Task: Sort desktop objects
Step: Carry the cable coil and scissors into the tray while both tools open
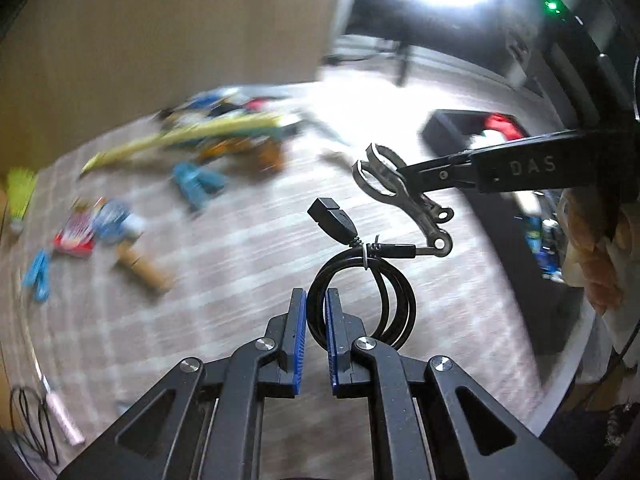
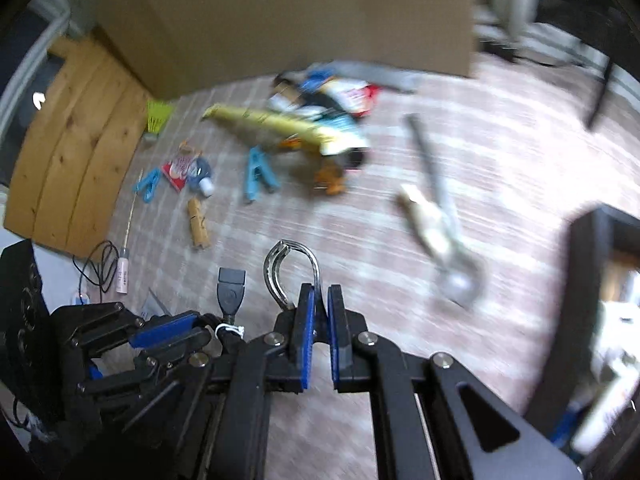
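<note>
Left claw (image 1: 316,312) is clamped on one strand of a coiled black USB cable (image 1: 360,296), the rest of the coil hanging free beside the pads; a thin bite, so a swing could let the loop slide out. Right claw (image 2: 321,304) is closed on the shank of a chrome metal clip (image 2: 288,276), held by its narrow edge; judged likely to pivot or drop if jolted. In the left view the clip's ring sits against the cable's plug, so the two loads may snag when the hands part. Farther out, the checked table (image 1: 248,240) carries blurred clutter: blue clothespin (image 2: 258,176), yellow packet (image 2: 276,124). The black bin (image 1: 460,128) is at right; a late release could miss its rim.
</note>
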A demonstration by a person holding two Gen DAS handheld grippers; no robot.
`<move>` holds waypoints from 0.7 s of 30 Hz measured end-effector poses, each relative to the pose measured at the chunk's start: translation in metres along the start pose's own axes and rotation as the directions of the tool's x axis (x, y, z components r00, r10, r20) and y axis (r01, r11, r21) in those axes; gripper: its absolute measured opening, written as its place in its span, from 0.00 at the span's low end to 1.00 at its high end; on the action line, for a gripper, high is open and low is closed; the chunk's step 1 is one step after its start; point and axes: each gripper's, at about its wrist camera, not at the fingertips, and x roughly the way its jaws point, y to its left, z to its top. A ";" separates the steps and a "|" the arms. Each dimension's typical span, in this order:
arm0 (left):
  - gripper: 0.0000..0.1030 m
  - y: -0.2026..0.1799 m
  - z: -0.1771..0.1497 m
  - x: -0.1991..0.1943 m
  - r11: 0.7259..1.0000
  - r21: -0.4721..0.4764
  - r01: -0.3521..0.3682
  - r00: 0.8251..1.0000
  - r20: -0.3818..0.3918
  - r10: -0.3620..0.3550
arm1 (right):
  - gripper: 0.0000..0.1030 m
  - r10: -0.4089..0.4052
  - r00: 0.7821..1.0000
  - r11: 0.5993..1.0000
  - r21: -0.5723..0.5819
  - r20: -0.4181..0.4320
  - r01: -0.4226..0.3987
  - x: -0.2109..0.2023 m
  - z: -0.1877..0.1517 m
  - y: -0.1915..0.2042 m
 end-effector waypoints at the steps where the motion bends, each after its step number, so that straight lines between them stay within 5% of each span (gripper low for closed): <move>1: 0.08 -0.014 0.004 0.000 0.999 0.029 0.015 1.000 0.001 -0.015 | 0.07 -0.008 1.000 1.000 0.015 0.018 0.008 -0.012 -0.006 -0.010; 8: 0.08 -0.113 0.025 0.017 0.970 0.209 0.126 0.992 -0.027 -0.124 | 0.07 -0.111 0.986 0.981 0.175 0.123 0.088 -0.099 -0.057 -0.100; 15: 0.08 -0.211 0.016 0.015 0.893 0.381 0.241 0.970 -0.104 -0.218 | 0.07 -0.215 0.960 0.931 0.335 0.182 0.145 -0.158 -0.095 -0.175; 21: 0.08 -0.259 0.004 0.021 0.842 0.452 0.295 0.955 -0.162 -0.248 | 0.07 -0.266 0.943 0.890 0.427 0.200 0.160 -0.192 -0.121 -0.219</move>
